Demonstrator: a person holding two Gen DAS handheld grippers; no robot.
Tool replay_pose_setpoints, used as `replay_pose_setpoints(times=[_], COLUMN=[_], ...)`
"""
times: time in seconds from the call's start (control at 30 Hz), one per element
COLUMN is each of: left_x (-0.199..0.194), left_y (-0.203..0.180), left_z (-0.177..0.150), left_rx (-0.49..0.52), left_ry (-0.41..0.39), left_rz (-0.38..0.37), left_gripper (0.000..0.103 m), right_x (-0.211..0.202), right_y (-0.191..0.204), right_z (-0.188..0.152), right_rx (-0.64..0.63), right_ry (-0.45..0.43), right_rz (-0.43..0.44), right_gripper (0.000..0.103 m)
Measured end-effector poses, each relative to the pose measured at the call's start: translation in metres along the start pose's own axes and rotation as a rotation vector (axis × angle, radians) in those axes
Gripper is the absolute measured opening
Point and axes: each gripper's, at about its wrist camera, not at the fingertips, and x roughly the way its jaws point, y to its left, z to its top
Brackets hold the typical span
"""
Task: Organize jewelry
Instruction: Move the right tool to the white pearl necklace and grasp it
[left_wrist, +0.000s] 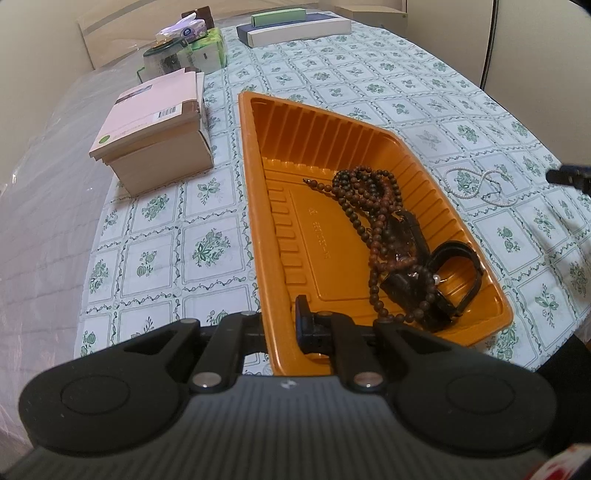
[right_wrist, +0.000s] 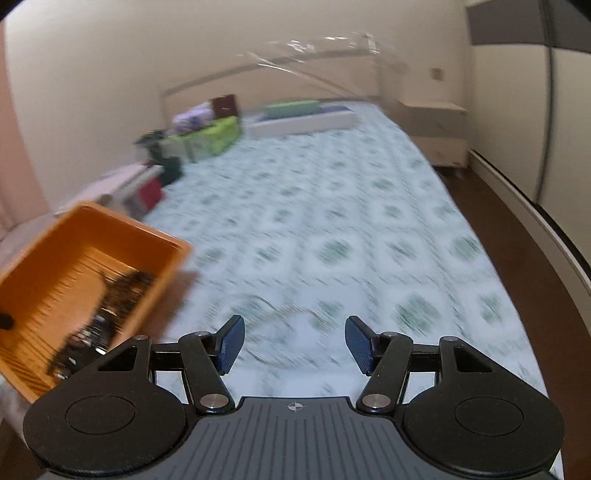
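Note:
An orange tray (left_wrist: 258, 177) lies on the patterned cloth and holds a brown bead necklace (left_wrist: 369, 206) and a black watch (left_wrist: 454, 273). My left gripper (left_wrist: 284, 328) is shut on the tray's near rim. A thin pearl necklace (left_wrist: 476, 184) lies on the cloth to the right of the tray. In the blurred right wrist view, my right gripper (right_wrist: 294, 345) is open and empty above that necklace (right_wrist: 284, 314), with the tray (right_wrist: 162, 266) at its left. The tip of the right gripper shows in the left wrist view (left_wrist: 569, 177).
A beige box (left_wrist: 155, 129) stands left of the tray. Tissue packs and a jar (left_wrist: 184, 48) sit at the back left, flat boxes (left_wrist: 295, 26) at the back. A nightstand (right_wrist: 432, 125) and dark floor (right_wrist: 517, 240) lie to the right of the cloth.

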Motion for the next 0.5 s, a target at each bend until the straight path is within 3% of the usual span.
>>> replay_pose_setpoints(times=[0.27, 0.5], left_x=[0.0, 0.0], left_y=[0.0, 0.0], left_z=[0.0, -0.001], left_rx=[0.001, 0.0], left_ry=[0.0, 0.0], left_rz=[-0.001, 0.0], left_gripper=[0.008, 0.008], right_x=[-0.006, 0.005], right_y=[-0.021, -0.012], right_z=[-0.023, -0.025], right_rx=[0.061, 0.022], right_ry=[0.047, 0.065], right_rz=[-0.02, -0.007], right_gripper=[0.06, 0.06])
